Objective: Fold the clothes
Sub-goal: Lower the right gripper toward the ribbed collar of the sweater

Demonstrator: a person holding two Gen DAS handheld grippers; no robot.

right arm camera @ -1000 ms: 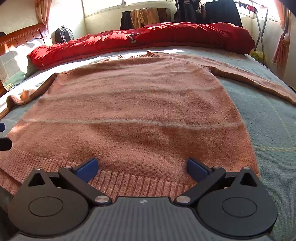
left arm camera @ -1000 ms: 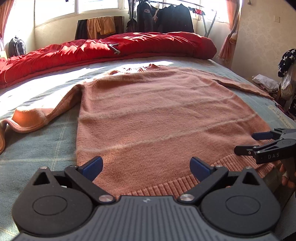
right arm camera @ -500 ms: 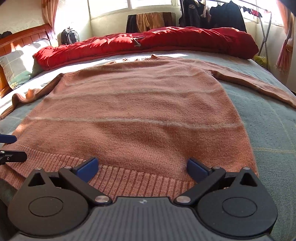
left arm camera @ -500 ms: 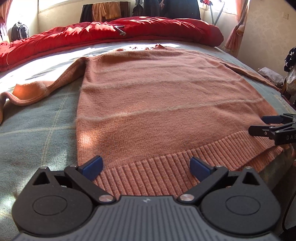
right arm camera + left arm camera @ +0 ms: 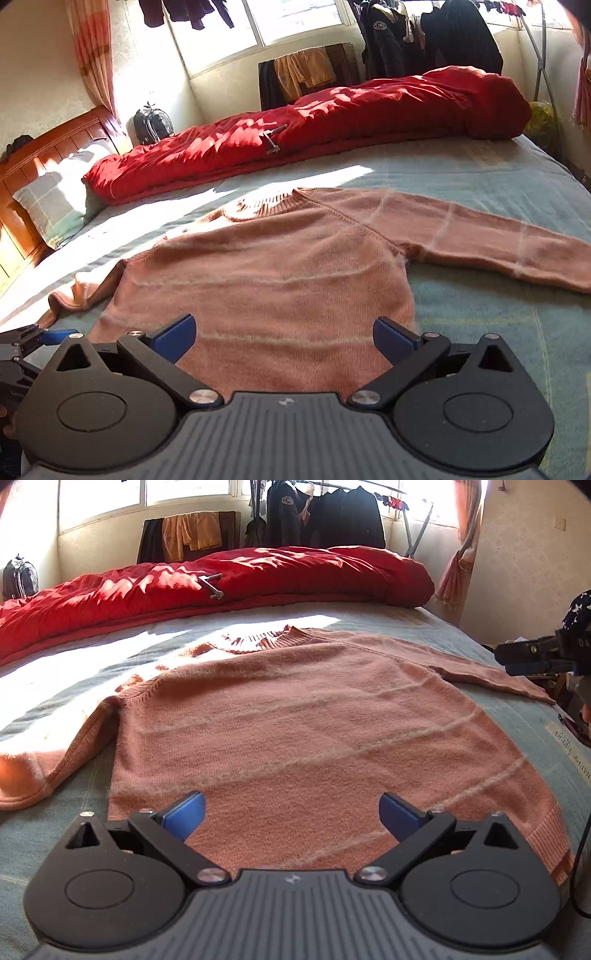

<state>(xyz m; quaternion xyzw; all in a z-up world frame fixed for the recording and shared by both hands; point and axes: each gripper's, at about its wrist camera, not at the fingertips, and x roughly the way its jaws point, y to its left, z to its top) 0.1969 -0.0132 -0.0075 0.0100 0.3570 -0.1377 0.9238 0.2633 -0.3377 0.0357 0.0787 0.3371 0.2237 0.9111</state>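
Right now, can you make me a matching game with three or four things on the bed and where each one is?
Things:
1. salmon-pink knitted sweater
2. puffy red quilt
3. checked pillow
4. dark backpack

Places:
A. against the wooden headboard
B. flat in the middle of the bed
C. by the wall under the window
D. along the bed's far side

Pairs: 1-B, 2-D, 3-A, 4-C

Both wrist views — sweater (image 5: 295,738) shared

Sweater (image 5: 280,288) hem behind gripper body.
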